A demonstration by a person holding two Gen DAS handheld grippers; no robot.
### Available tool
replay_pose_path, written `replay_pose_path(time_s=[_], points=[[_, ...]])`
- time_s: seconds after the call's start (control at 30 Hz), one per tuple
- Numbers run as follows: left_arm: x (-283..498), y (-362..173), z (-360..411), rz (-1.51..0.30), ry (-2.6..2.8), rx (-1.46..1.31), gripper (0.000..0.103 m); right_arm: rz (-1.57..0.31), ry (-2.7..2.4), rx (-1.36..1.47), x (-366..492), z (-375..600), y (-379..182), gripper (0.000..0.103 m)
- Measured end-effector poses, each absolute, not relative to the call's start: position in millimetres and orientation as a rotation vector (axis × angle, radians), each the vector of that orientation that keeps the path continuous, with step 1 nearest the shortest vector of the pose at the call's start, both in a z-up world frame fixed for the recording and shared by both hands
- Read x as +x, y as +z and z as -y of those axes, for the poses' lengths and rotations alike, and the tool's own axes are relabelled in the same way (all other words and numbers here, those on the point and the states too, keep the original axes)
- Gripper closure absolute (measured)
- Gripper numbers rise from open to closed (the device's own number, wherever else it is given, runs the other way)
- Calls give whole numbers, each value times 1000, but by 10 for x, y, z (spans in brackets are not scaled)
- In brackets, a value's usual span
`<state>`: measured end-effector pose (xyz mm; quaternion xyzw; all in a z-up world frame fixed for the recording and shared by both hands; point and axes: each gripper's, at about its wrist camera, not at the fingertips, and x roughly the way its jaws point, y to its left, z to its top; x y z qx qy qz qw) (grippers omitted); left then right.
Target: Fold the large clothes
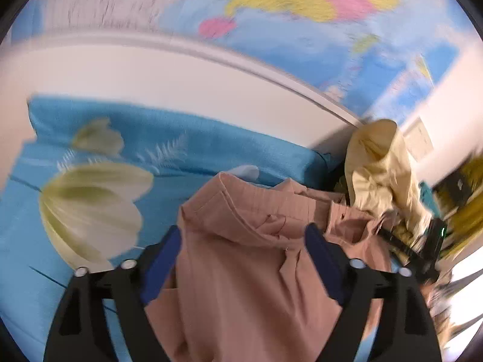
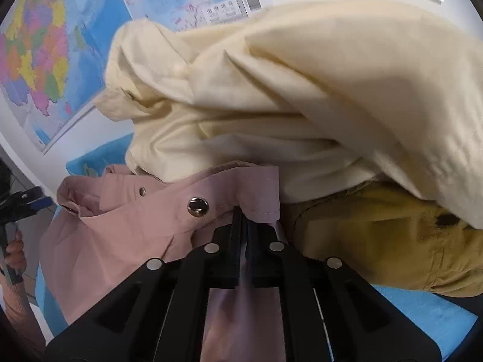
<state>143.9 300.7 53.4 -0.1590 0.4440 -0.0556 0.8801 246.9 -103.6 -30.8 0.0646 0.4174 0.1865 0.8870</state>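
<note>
Pinching nothing in the left wrist view: left tongs [image 1: 243, 242] spread wide, blue pads either side of the pink jacket [image 1: 241, 271] and not pressing it. Pink jacket lies on the blue floral bedsheet [image 1: 90, 199], collar end pointing away from the camera. Cream garment [image 1: 380, 169] heaped just beyond the pink jacket, to its right, against the white wall. World map [image 1: 302, 15] on the wall above the pink jacket, blurred. Dark device with a green light [image 1: 434, 238] right of the pink jacket; can't tell what it is.

Right wrist view: right tongs [image 2: 244, 220] pressed together on the pink jacket's [image 2: 135, 232] placket edge, fabric caught between the pads, just right of a metal snap button [image 2: 198, 207]. Second, smaller snap [image 2: 142, 191] further left on the same strip. Cream garment [image 2: 302, 90] piled on top of the pink jacket's far edge, filling the upper frame. Mustard-yellow garment [image 2: 377, 241] right of the pink jacket, under the cream one. Left tongs [image 2: 36, 200] visible at the left of the pink jacket, with a person's hand [image 2: 15, 253] in a pink sleeve below them. Wall maps [image 2: 45, 60] behind, upper left of the pink jacket.
</note>
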Motion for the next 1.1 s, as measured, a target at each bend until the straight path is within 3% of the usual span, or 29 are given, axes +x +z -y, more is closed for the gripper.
replay_pose_path(time_s=[0.1,0.13,0.17,0.2,0.23,0.33,0.37,0.43,0.57,0.77,0.83,0.87,0.9,0.93,0.97,1.03,1.1], points=[[1431,281,-2901,-1039,-6,-131,19,-902,400,120,2457,988,-313,84],[1433,153,-2880,-1085,10,-97,26,-902,410,118,2417,992,-284,66],[1423,19,-2884,-1132,12,-83,28,-895,426,126,2367,1011,-230,56],[1392,-75,-2945,-1158,5,-118,28,-881,452,145,2275,1055,-154,38],[1364,-108,-2999,-1158,3,-165,27,-862,471,155,2176,1095,-84,26],[1123,-52,-3280,-1103,-37,-343,25,-804,488,113,1788,1280,83,10],[1038,-25,-3338,-1081,-49,-368,22,-811,514,123,1691,1342,82,9],[802,11,-3437,-1040,-83,-423,16,-862,563,162,1495,1489,-27,9],[470,-147,-3420,-1060,-185,-499,15,-946,574,237,1290,1585,-372,9],[301,-284,-3014,-1025,-264,-399,7,-961,632,216,1146,1352,-683,14],[333,-307,-2914,-1006,-262,-372,9,-928,656,172,1172,1179,-685,52],[346,-315,-2874,-990,-264,-379,19,-931,665,182,1204,1129,-688,62],[361,-314,-2823,-979,-258,-387,39,-932,693,209,1226,1096,-675,82],[359,-312,-2799,-970,-249,-384,61,-931,716,225,1239,1065,-644,86],[346,-290,-2793,-970,-250,-397,71,-922,716,233,1217,1074,-582,87],[270,-218,-2847,-966,-284,-483,85,-905,745,274,1144,1135,-449,91],[88,-76,-2892,-937,-316,-517,87,-893,801,328,1010,1242,-279,92]])
